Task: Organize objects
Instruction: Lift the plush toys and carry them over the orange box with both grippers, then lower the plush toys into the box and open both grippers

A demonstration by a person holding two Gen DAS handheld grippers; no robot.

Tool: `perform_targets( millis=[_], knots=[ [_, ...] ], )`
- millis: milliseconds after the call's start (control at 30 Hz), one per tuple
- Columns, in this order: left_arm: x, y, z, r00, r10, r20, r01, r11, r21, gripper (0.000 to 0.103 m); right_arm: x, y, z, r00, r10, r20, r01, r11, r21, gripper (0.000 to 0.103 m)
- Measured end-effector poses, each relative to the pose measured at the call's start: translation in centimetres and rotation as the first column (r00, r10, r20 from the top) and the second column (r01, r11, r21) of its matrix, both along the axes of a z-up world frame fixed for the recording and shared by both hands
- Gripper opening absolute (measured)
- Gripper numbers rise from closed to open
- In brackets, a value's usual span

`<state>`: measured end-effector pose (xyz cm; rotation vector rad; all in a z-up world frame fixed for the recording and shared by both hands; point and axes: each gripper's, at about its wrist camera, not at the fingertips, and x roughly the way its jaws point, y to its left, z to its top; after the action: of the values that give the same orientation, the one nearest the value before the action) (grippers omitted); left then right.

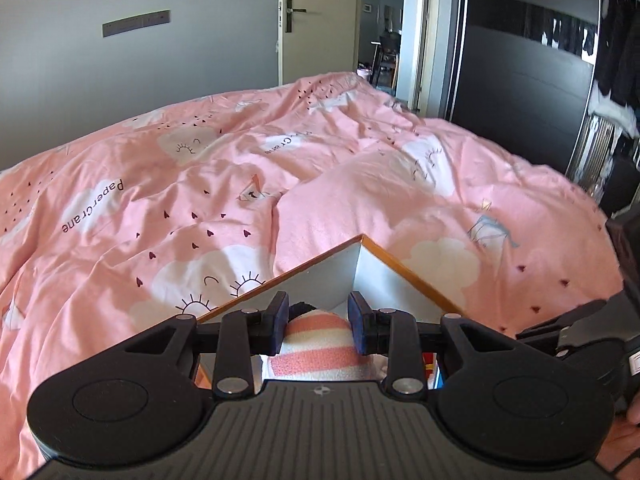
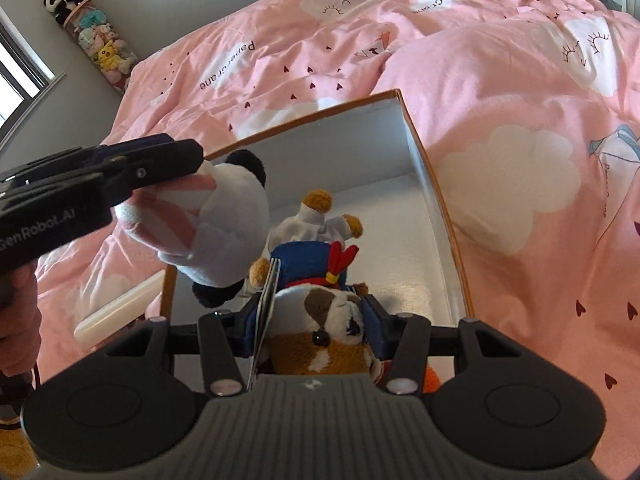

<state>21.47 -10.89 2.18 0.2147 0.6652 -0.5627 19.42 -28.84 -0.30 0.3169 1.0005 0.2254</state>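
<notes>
An open box (image 2: 436, 196) with an orange rim and white inside lies on the pink bed. My left gripper (image 1: 319, 326) is shut on a panda plush in a pink-and-white striped top (image 1: 316, 344) and holds it over the box's left side; the panda also shows in the right wrist view (image 2: 216, 220). My right gripper (image 2: 316, 332) is shut on a brown-and-white dog plush (image 2: 328, 332) in a blue outfit, with its body hanging head-near-me into the box. A paper tag (image 2: 266, 312) sticks up beside the dog.
A pink duvet (image 1: 168, 208) with clouds and "PaperCrane" print covers the bed. A white box lid or tray (image 2: 116, 312) lies left of the box. A clear tube of plush toys (image 2: 96, 40) leans against the wall. A dark wardrobe (image 1: 520, 72) and a door (image 1: 316, 20) stand beyond the bed.
</notes>
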Motion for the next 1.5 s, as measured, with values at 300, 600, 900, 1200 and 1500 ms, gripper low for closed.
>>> perform_targets(
  millis=[300,600,900,1200,1500],
  knots=[
    [-0.4,-1.4,-4.3,0.996,-0.091,0.017,0.087,0.982,0.167,0.035,3.6,0.5,-3.8,0.995,0.012,-0.097,-0.012,1.000,-0.007,0.053],
    [-1.4,-0.7,-5.4,0.977,-0.151,-0.151,0.185,0.950,0.251,0.029,4.3,0.6,-5.3,0.984,0.049,-0.171,-0.046,0.999,0.020,0.054],
    [0.1,-1.5,-5.3,0.866,-0.133,-0.482,0.268,0.937,0.222,0.030,4.7,0.2,-5.2,0.973,0.078,-0.217,-0.067,0.996,0.056,0.057],
    [0.1,-4.4,-6.4,0.848,-0.145,-0.511,0.352,0.873,0.338,0.050,5.1,1.0,-4.5,0.961,0.148,-0.235,-0.146,0.989,0.024,0.055],
    [-1.6,-6.3,-7.9,0.895,-0.202,-0.398,0.393,0.780,0.486,0.039,6.2,0.8,-5.1,0.963,0.138,-0.231,-0.123,0.989,0.078,0.050]
  ],
)
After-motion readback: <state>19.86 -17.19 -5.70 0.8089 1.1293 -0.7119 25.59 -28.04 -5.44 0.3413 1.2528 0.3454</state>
